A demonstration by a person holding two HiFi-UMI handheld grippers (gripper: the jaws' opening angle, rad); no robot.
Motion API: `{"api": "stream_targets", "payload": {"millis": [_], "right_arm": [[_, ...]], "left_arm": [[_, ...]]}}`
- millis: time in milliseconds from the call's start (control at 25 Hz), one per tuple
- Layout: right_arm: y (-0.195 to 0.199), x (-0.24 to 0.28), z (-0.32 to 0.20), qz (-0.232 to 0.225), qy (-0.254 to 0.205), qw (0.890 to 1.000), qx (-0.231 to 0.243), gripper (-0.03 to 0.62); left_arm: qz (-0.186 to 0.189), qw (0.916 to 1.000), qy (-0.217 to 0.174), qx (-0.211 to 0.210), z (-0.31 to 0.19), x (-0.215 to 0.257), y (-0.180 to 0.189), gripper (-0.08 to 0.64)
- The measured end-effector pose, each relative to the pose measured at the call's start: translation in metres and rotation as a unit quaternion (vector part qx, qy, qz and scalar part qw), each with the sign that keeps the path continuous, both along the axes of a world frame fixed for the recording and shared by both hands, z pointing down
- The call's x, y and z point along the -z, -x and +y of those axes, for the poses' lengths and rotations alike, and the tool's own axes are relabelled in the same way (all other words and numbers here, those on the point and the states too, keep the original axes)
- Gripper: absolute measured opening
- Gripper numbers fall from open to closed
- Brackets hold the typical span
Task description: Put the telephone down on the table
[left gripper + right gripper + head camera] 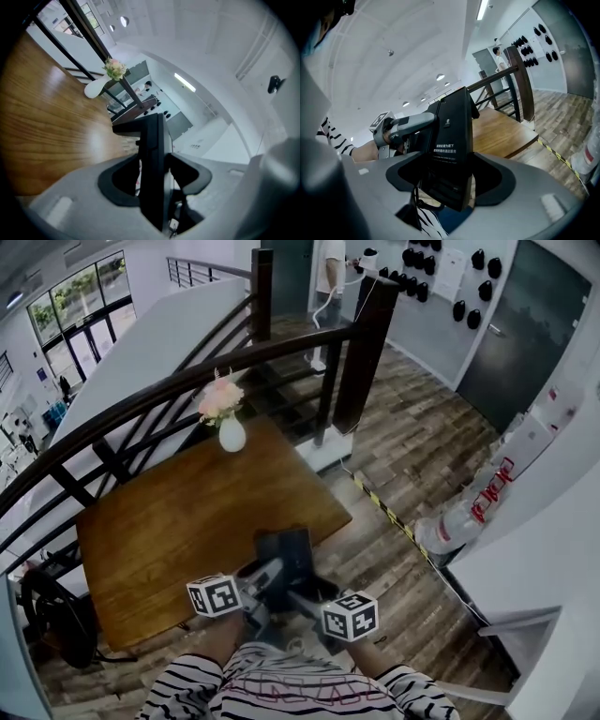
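Left tongs: they are clenching the telephone, which is standing edge-on between them with a dark pad pressing on each broad face.
Right tongs: they are also grasping the telephone, gripping its lower part with the printed face turned to the camera. The left tongs are showing at its 9 o'clock side in this view.
Telephone: this flat black slab is hanging in the air between the two tongs, just in front of the person's striped shirt. In the head view it is overlapping the bench's 5 o'clock edge. The right gripper view is showing shirt beneath it, not wood.
Bench: its brown wooden top is stretching away toward 11 o'clock from the telephone.
Vase: it is white, is carrying pink flowers, and is standing at the bench's 12 o'clock corner, well apart from the telephone.
Marker cubes: the left one is sitting at 8 o'clock of the telephone and the right one at 4 o'clock.
Railing: this dark curved rail is running behind the bench from 8 o'clock round to 1 o'clock.
Floor: it is showing grey-brown planks, with a yellow-and-black tape strip running past the bench's 3 o'clock side.
Background person: someone is standing beyond the railing at 12 o'clock.
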State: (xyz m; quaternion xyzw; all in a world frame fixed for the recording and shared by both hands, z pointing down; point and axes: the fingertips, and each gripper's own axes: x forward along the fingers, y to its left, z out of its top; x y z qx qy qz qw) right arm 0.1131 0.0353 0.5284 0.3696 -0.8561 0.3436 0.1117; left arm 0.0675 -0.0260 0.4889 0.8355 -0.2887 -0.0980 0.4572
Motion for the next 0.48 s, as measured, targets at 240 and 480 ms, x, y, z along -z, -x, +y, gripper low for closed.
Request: {"api": "stream_targets", "payload": {"millis": [240,480], "right_arm": [[-0.009,-0.01,-0.047,0.002,0.004,1.0,0.009,0.314],[-0.009,-0.023,-0.112,0.002,0.011,1.0,0.014,0.314]], "left_arm": [[-0.005,0.9999,0.006,0.012,-0.046,-0.013,-0.007,0.199],[-0.002,0.9999,0.008,0.015,-0.111,-0.023,-0.008,0.199]]}}
